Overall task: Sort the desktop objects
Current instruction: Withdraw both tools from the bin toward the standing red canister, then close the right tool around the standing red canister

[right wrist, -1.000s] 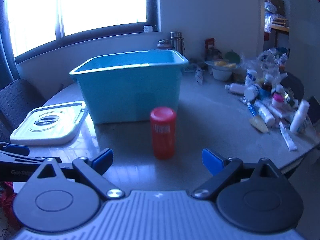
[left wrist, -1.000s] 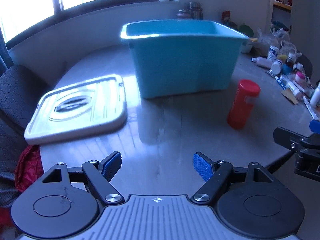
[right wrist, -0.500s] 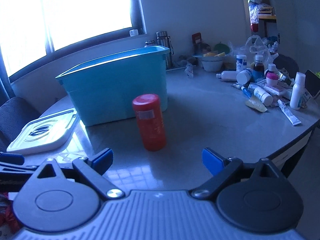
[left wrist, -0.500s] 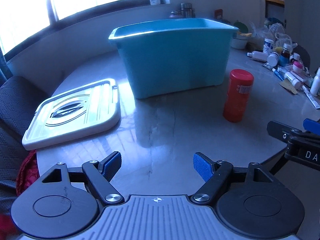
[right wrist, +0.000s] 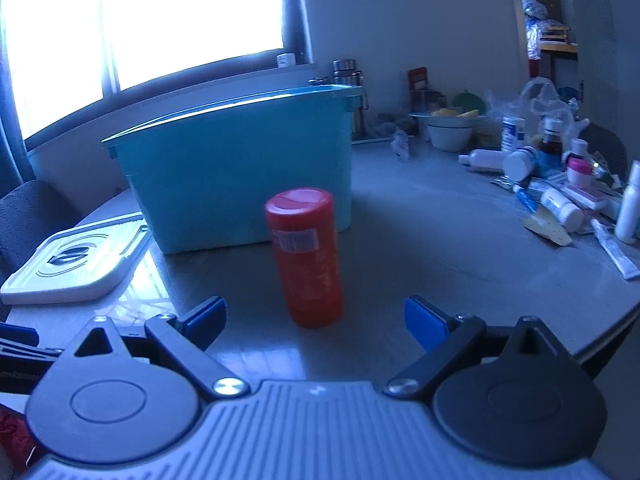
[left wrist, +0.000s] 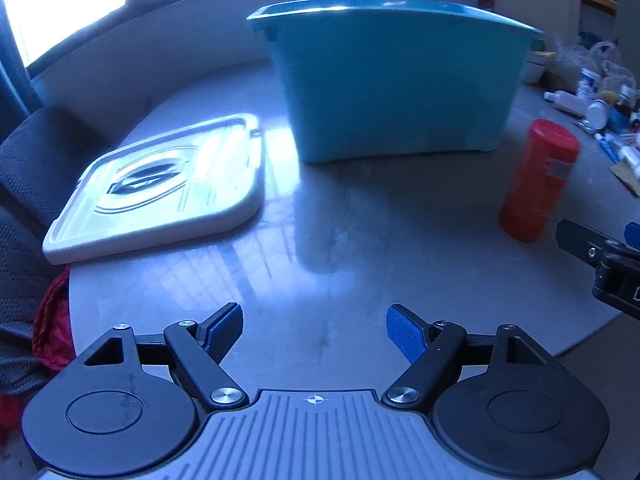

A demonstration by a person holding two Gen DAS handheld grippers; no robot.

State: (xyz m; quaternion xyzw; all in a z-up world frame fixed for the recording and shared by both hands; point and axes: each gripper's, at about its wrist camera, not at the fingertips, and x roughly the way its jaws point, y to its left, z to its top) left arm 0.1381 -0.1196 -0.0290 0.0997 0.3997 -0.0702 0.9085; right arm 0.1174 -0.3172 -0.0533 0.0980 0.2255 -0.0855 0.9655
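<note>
A red canister (right wrist: 306, 256) is seen upright before the teal bin (right wrist: 236, 168), just ahead of the right gripper (right wrist: 314, 318), whose jaws are spread and empty.

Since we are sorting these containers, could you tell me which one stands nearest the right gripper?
The red canister does: it stands upright alone just ahead of the open right gripper, in front of the teal bin, while the other bottles cluster far right.

bright window (right wrist: 140, 20) glares behind the round grey table (right wrist: 420, 240); pale wall (right wrist: 420, 20), dark chair (left wrist: 28, 152) at left, shelf (right wrist: 556, 40) far right.
</note>
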